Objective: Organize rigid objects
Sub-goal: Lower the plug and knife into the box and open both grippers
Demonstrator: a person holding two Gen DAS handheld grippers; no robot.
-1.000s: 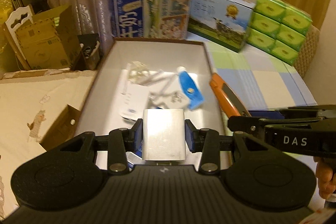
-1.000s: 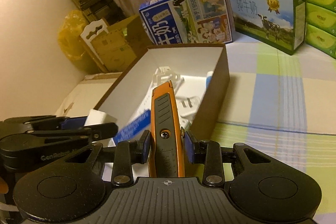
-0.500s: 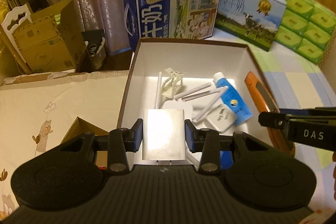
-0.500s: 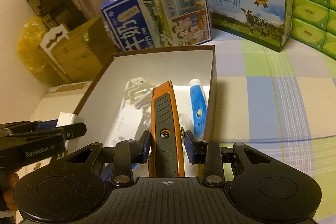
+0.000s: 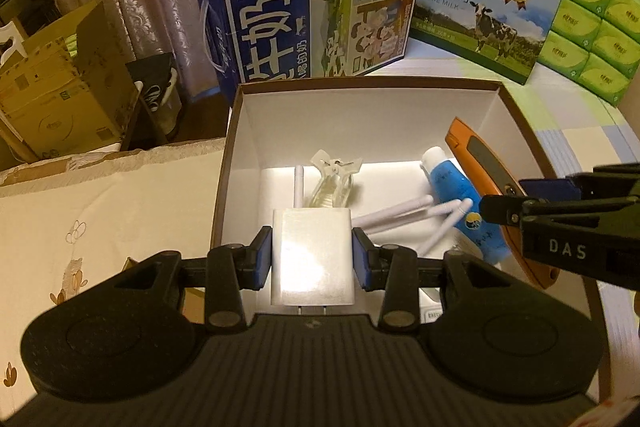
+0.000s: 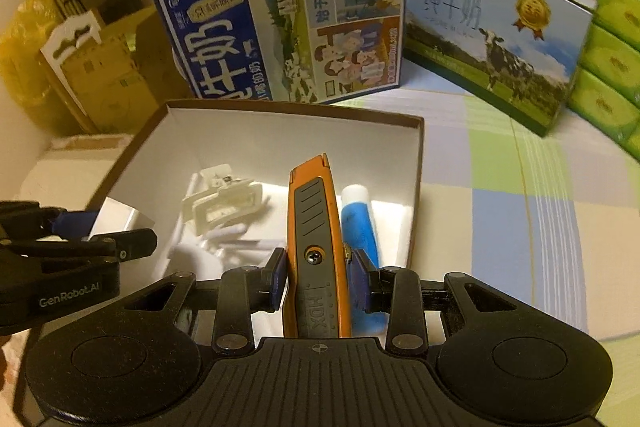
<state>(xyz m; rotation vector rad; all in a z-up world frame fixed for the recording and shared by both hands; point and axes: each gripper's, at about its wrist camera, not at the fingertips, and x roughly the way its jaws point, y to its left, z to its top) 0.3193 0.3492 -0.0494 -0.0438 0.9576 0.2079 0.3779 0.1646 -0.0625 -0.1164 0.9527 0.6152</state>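
Holding one item each: left gripper (image 5: 312, 259) clamps a charger (image 5: 312, 259), right gripper (image 6: 318, 283) a knife (image 6: 314, 227) (one blue tube (image 6: 358, 223) boxed).

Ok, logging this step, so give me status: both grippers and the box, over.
Left gripper shut on white charger. Right gripper shut on orange utility knife. Both over open box; blue tube, clear clip, white sticks lie inside.

Ahead of the left hand-held gripper (image 5: 312, 261) the box (image 5: 360, 115) floor lies bare at its far wall; nearer, a clip (image 5: 334, 183), sticks (image 5: 394, 213) and tube (image 5: 464, 207) crowd it.
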